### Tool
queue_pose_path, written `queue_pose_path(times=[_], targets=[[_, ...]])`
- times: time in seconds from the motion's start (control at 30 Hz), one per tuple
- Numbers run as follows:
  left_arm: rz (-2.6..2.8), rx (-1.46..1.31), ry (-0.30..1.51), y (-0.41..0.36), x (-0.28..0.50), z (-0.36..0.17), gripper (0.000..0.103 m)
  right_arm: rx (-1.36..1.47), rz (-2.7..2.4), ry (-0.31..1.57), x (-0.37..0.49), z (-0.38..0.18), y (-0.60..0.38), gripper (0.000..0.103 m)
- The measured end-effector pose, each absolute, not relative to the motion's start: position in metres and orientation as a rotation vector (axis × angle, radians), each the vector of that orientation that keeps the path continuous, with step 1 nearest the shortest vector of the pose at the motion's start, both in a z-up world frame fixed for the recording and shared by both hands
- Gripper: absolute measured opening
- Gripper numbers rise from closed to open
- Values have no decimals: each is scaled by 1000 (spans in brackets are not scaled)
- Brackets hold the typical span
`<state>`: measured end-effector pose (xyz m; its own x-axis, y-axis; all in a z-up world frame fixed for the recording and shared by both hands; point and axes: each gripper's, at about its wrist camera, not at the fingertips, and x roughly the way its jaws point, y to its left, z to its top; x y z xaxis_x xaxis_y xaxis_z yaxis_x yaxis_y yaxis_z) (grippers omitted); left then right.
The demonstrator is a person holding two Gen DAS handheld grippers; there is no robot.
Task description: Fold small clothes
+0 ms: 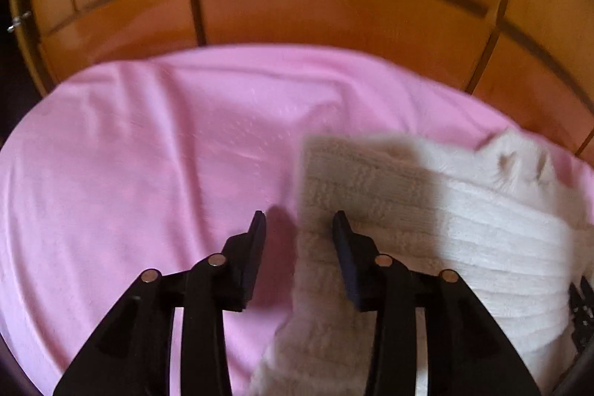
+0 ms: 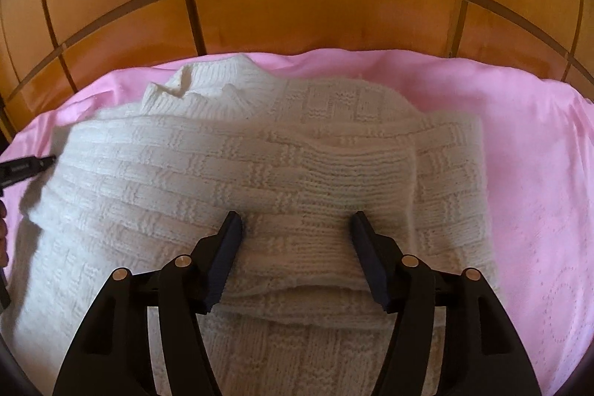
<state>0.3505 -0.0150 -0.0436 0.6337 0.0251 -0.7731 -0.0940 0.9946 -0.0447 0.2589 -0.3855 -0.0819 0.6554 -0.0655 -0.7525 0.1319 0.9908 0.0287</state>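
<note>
A cream knitted sweater [image 2: 230, 166] lies partly folded on a pink sheet [image 2: 527, 173], collar toward the far side, a sleeve laid across its body. My right gripper [image 2: 297, 221] is open above the folded sleeve, one finger on each side. My left gripper [image 1: 299, 219] is open at the sweater's left edge [image 1: 371, 180], its right finger over the knit, its left finger over the pink sheet [image 1: 130, 173]. The left gripper's tip also shows at the left edge of the right wrist view [image 2: 26, 167]. Neither gripper holds anything.
A glossy orange wooden headboard [image 2: 315, 10] with dark panel grooves rises right behind the sheet. The sheet extends left of the sweater in the left wrist view and right of it in the right wrist view.
</note>
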Motion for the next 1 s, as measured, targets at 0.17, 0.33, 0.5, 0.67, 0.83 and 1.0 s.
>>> queue_pose_path(times=[0.17,0.33,0.5,0.67,0.83,1.0], targets=[[-19,20,859,-45,326,-48,37,87,-109,841,259,-83,-386,65],[5,56,894,-51,335,-60,40,82,-112,838,259,-83,-384,65],[-34,-19,849,-37,300,-29,59,77,-122,843,258,-80,-384,72],[-76,-26,785,-30,252,-8,62,100,-115,859,241,-68,-379,90],[-90,-35,762,-22,219,-2,65,120,-100,885,214,-65,-377,90],[-111,-48,777,-18,194,-7,68,133,-116,931,182,-72,-383,90]])
